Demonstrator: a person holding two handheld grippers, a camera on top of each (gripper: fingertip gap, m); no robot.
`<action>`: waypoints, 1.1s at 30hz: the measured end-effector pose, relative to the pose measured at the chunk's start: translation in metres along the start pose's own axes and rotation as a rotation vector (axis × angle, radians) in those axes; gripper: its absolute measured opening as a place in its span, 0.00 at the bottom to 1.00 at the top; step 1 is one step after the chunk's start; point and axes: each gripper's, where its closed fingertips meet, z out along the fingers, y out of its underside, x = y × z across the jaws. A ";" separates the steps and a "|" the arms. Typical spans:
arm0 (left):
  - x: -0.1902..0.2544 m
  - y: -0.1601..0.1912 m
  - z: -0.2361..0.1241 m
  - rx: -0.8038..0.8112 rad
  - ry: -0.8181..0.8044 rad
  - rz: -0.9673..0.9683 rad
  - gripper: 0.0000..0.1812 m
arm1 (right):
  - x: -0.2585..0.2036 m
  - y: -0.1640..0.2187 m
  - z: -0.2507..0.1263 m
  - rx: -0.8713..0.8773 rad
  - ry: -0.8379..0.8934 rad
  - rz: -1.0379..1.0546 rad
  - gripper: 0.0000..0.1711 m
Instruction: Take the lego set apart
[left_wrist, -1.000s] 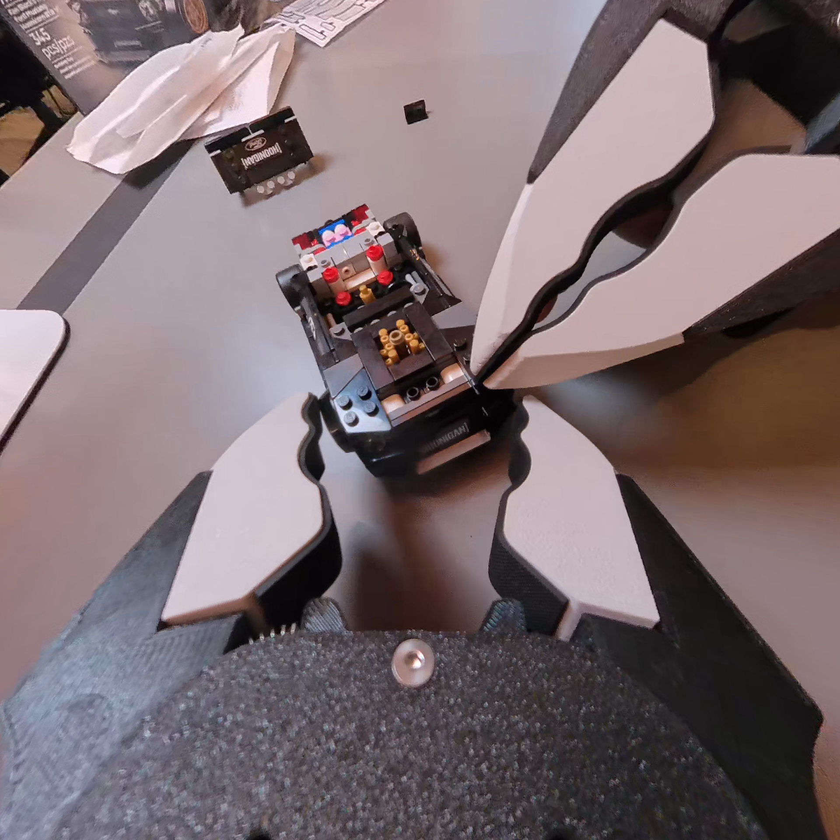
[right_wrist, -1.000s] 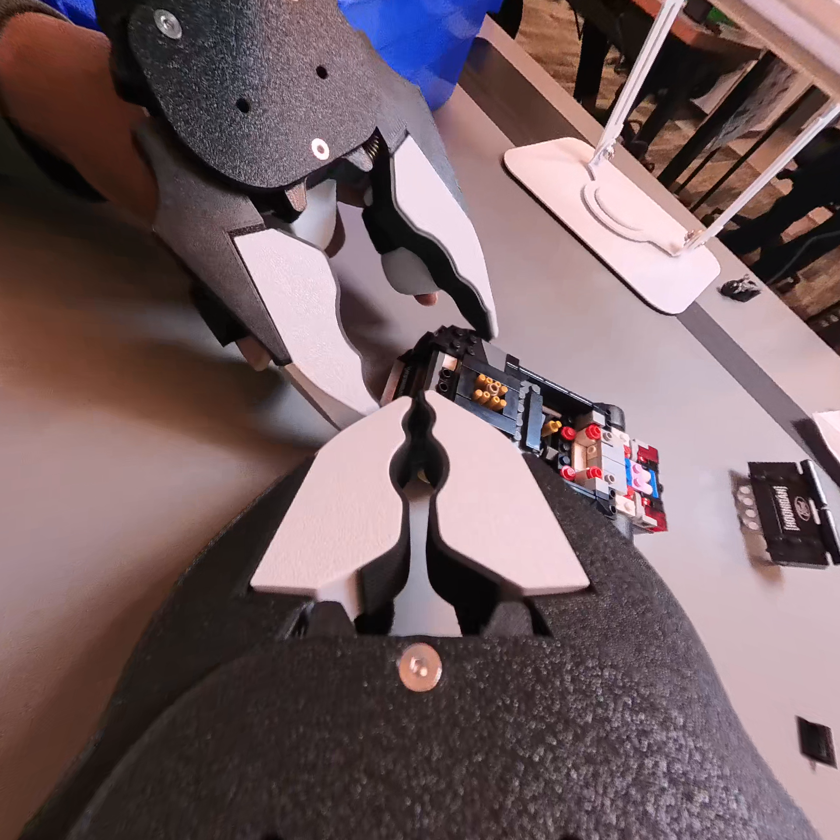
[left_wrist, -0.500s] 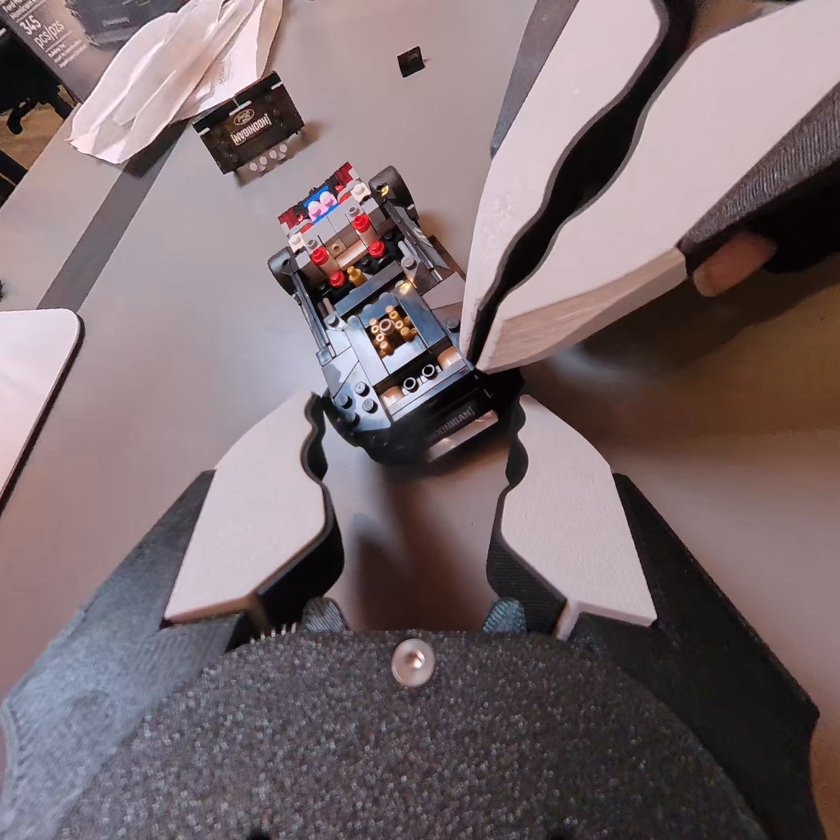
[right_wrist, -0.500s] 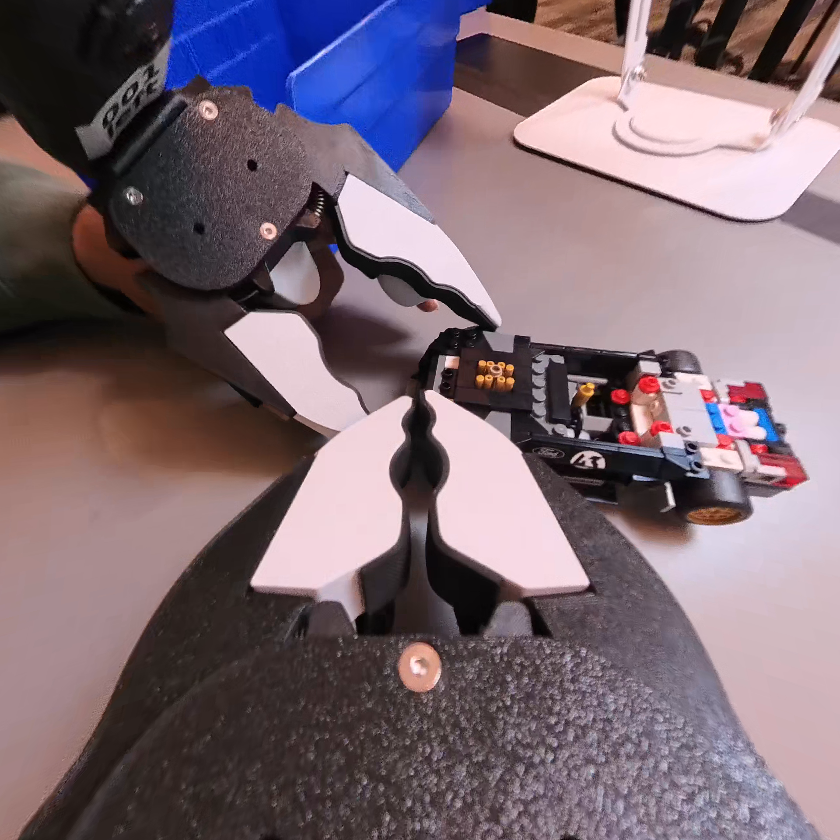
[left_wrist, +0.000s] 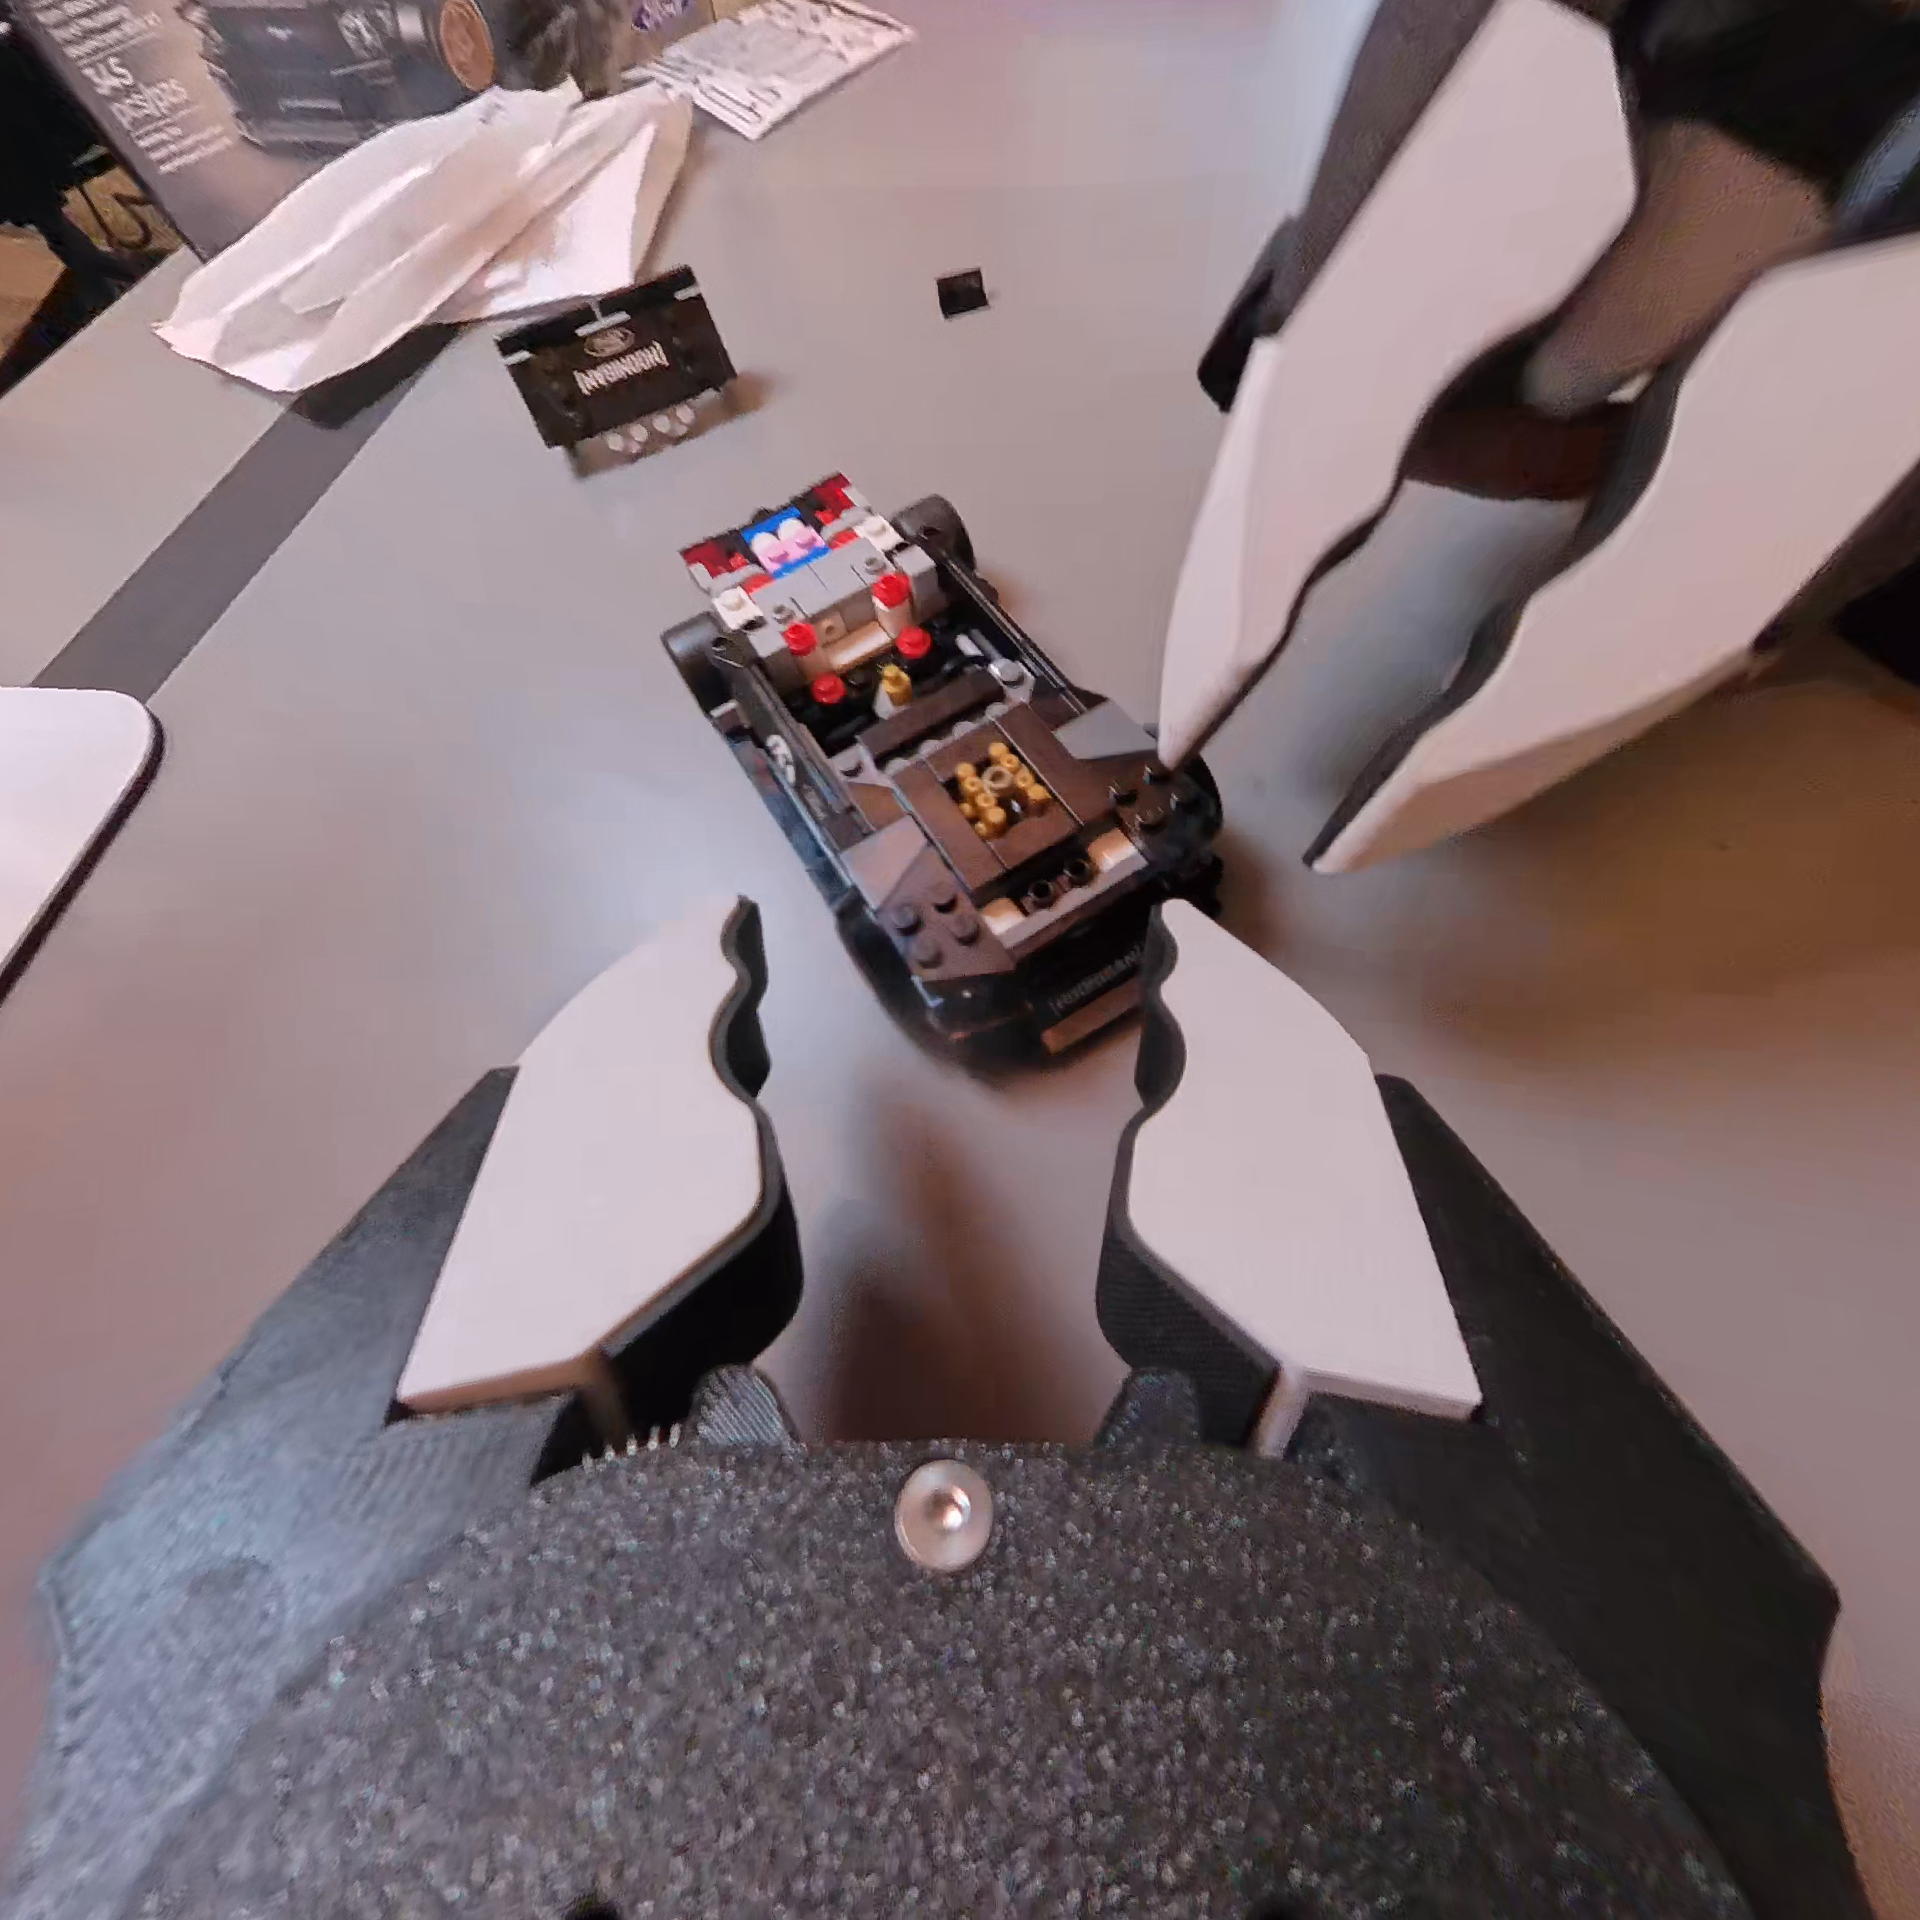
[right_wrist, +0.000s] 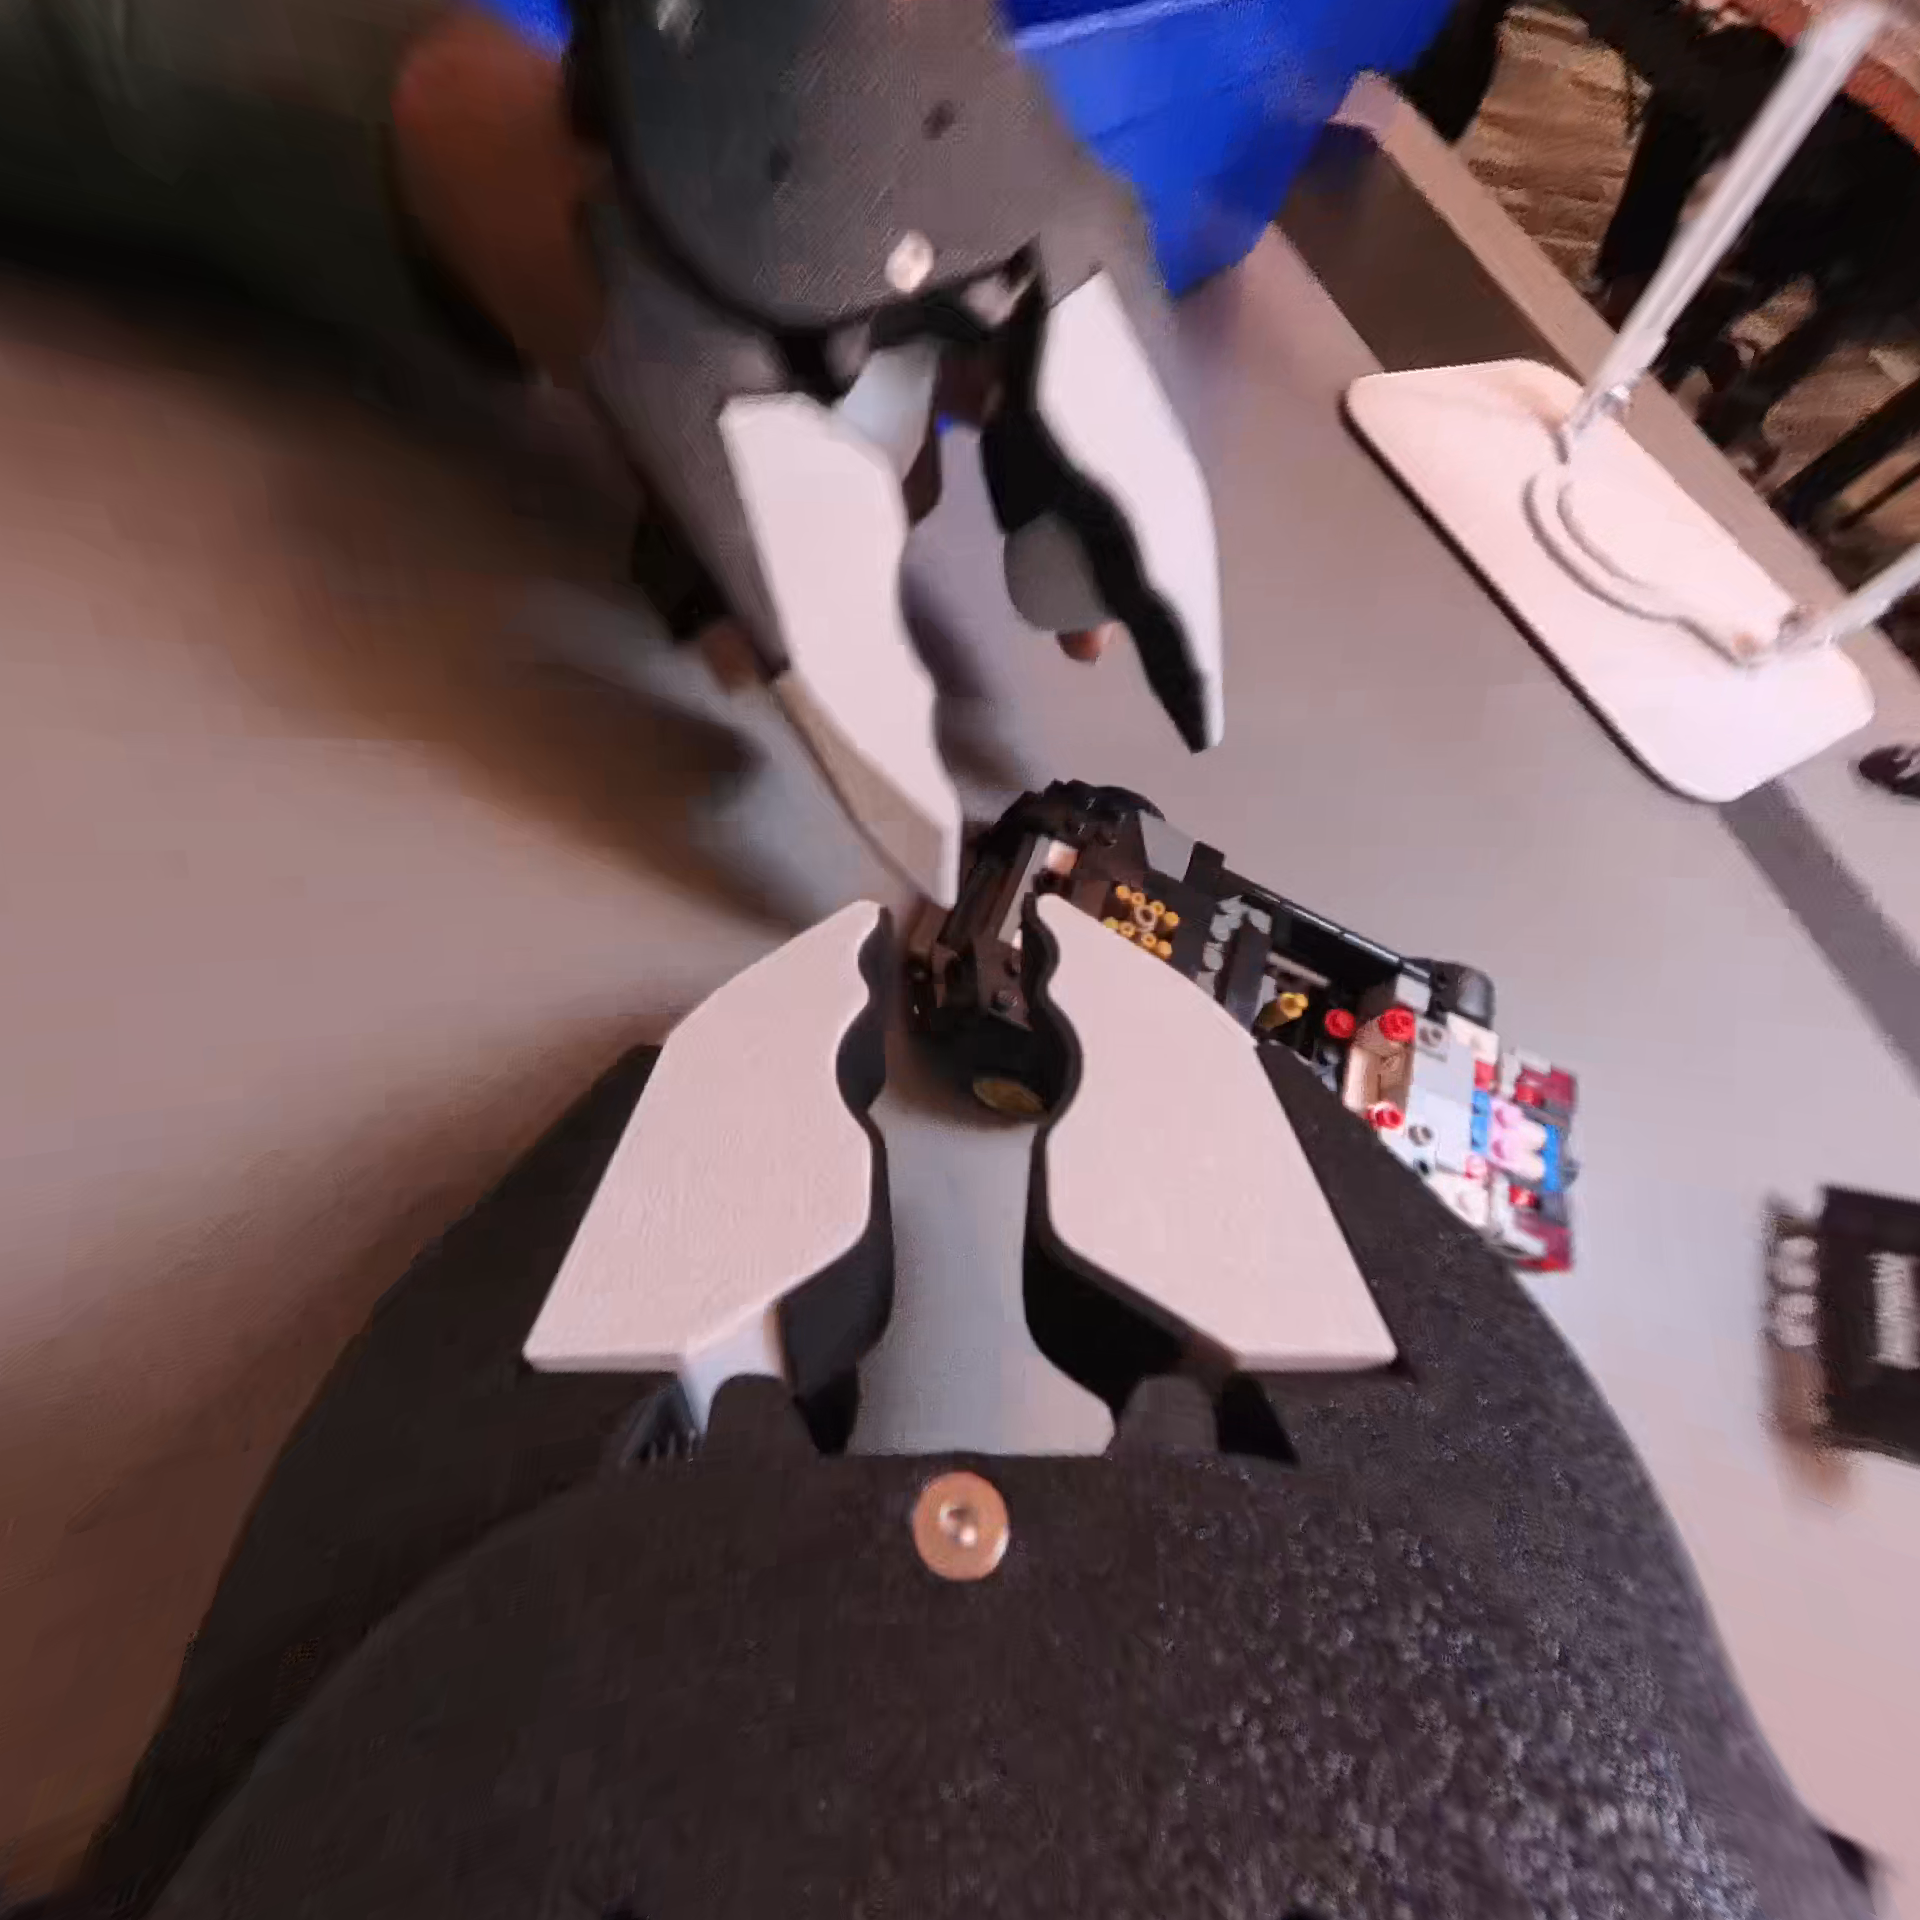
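Observation:
A partly stripped black lego car (left_wrist: 935, 769) stands on the grey table (left_wrist: 416, 831), with gold, red and grey bricks showing on top. My left gripper (left_wrist: 956, 925) is open. The car's near end sits just between its fingertips, and the right fingertip (left_wrist: 1174, 956) is close beside the bumper. My right gripper (left_wrist: 1247, 805) is open at the car's near right corner, with one fingertip on the car's top. In the blurred right wrist view, that corner and its wheel (right_wrist: 997, 1091) lie between the right gripper's (right_wrist: 954, 914) fingers. The left gripper (right_wrist: 1070, 810) hangs just beyond the car.
A loose black printed lego panel (left_wrist: 623, 374) and a small black piece (left_wrist: 961, 291) lie beyond the car. White paper (left_wrist: 436, 218), a dark box (left_wrist: 260, 73) and a leaflet (left_wrist: 769, 62) are at the back. A white lamp base (right_wrist: 1621, 582) and a blue bin (right_wrist: 1195, 125) stand nearby.
My right gripper has gone from shut to open and now straddles the car's near corner. The left gripper stays open and has drawn back a little. The right view swung and blurred.

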 end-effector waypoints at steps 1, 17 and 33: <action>-0.004 -0.002 -0.001 0.013 0.001 -0.027 0.37 | 0.001 0.003 0.002 -0.035 0.014 -0.066 0.14; -0.006 -0.004 0.015 -0.040 0.063 -0.144 0.21 | 0.011 0.016 0.015 -0.236 0.041 -0.279 0.02; -0.006 -0.005 0.015 -0.029 0.040 -0.133 0.19 | 0.023 0.015 0.007 -0.197 0.083 -0.238 0.10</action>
